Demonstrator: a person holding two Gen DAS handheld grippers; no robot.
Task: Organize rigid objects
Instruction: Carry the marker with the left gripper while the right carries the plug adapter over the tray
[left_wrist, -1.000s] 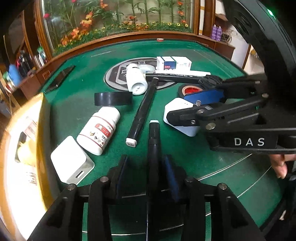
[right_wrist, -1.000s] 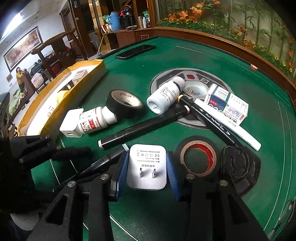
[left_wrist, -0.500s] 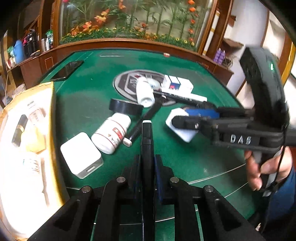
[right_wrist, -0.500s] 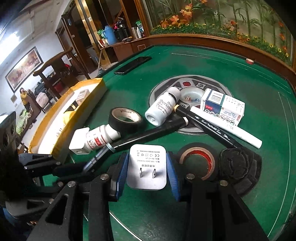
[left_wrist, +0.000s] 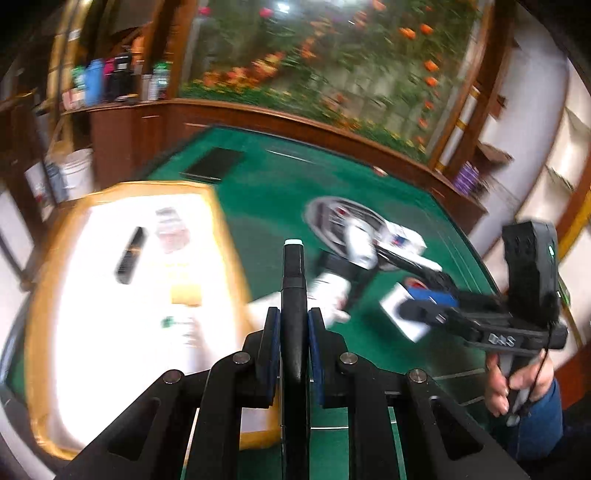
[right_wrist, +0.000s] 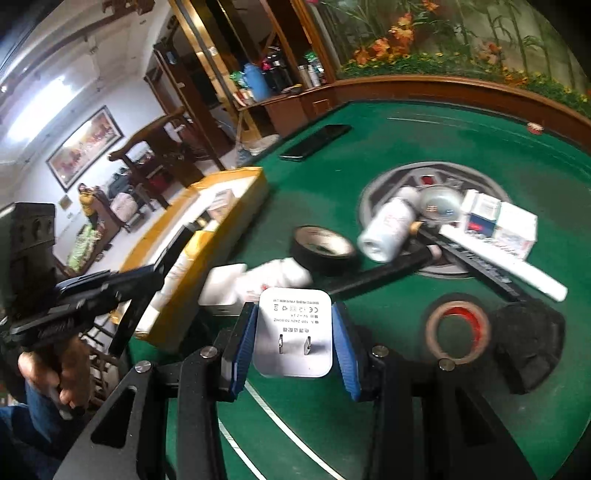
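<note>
The left gripper (left_wrist: 293, 332) pinched a black marker (left_wrist: 293, 280) upright between its pads, above the near edge of the yellow-rimmed tray (left_wrist: 225, 236). The right gripper (right_wrist: 293, 336) clamped a white charger plug (right_wrist: 293, 332) over the green surface (right_wrist: 461, 424), beside a red tape roll (right_wrist: 458, 328).

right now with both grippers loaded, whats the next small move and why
Probably carry the left gripper a little further over the yellow-rimmed box and lower it before opening. Its pads are clamped on the black marker, which points toward the box's near corner, not yet over the white interior where other items lie. The right gripper can wait, shut on the white charger.
</note>
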